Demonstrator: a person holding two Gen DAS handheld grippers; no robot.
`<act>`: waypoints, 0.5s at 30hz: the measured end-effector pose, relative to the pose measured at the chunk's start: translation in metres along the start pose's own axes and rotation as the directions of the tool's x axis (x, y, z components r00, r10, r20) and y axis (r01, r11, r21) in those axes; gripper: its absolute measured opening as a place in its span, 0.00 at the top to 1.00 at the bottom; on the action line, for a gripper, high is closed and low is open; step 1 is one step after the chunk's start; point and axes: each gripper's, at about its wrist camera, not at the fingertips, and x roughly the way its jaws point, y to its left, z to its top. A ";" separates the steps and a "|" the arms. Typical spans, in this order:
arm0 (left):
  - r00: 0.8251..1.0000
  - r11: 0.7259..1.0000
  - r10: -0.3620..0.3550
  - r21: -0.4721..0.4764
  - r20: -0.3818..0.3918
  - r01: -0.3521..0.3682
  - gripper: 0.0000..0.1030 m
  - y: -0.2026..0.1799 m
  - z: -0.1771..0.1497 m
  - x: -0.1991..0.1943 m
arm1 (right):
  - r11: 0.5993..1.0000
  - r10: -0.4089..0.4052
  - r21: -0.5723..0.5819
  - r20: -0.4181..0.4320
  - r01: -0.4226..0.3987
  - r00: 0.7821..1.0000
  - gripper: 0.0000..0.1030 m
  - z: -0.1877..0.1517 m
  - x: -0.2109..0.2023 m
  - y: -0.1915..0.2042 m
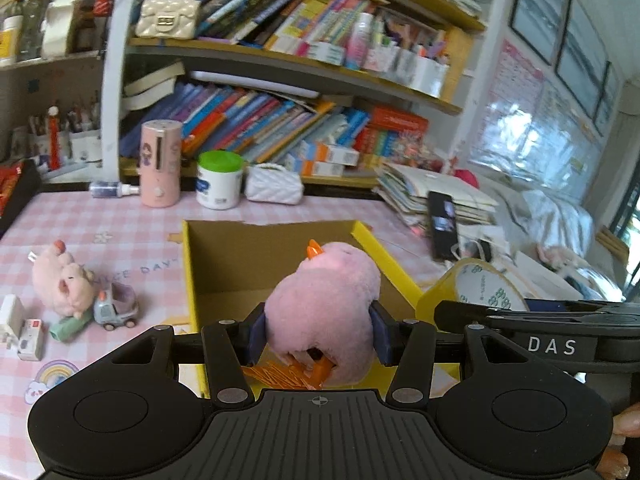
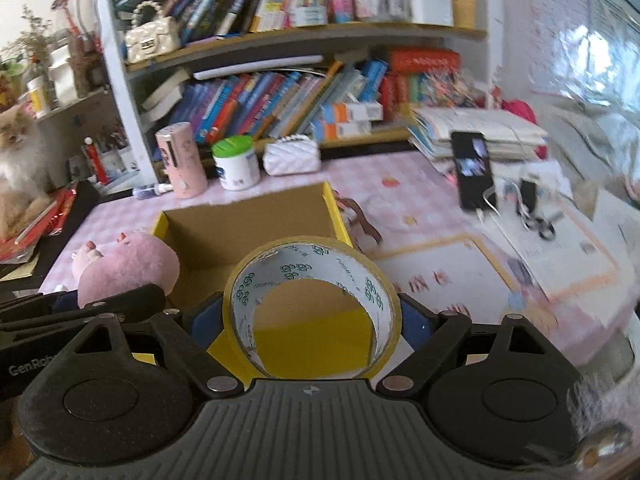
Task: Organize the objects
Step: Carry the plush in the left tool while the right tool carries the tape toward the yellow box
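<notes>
My left gripper [image 1: 318, 330] is shut on a pink plush bird [image 1: 324, 308] with an orange beak and feet, held over the near edge of an open yellow cardboard box [image 1: 190, 272]. My right gripper [image 2: 310, 322] is shut on a roll of yellow tape [image 2: 312, 264], held upright over the near edge of the same box [image 2: 338, 216]. The plush bird also shows at the left of the right wrist view [image 2: 132, 268]. The tape also shows at the right of the left wrist view [image 1: 476, 284]. The box looks empty inside.
On the pink checked tablecloth [image 1: 100, 224] left of the box lie a pink plush pig [image 1: 66, 280], a toy truck [image 1: 116, 306] and small white items [image 1: 24, 330]. Behind stand a pink cylinder [image 1: 160, 164], a green-lidded jar [image 1: 220, 180] and a white purse [image 1: 274, 184]. A phone [image 2: 474, 168] leans at the right.
</notes>
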 end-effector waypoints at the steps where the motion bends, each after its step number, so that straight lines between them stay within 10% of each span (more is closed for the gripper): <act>1: 1.000 1.000 0.012 -0.006 -0.002 -0.012 0.51 0.002 0.003 0.004 | 1.000 0.009 -0.011 0.001 -0.008 1.000 0.16 0.003 0.004 0.000; 15: 0.956 0.970 0.224 -0.053 -0.188 -0.238 0.51 0.023 0.023 0.106 | 0.972 0.112 -0.197 -0.086 -0.127 0.990 0.16 0.057 0.118 0.002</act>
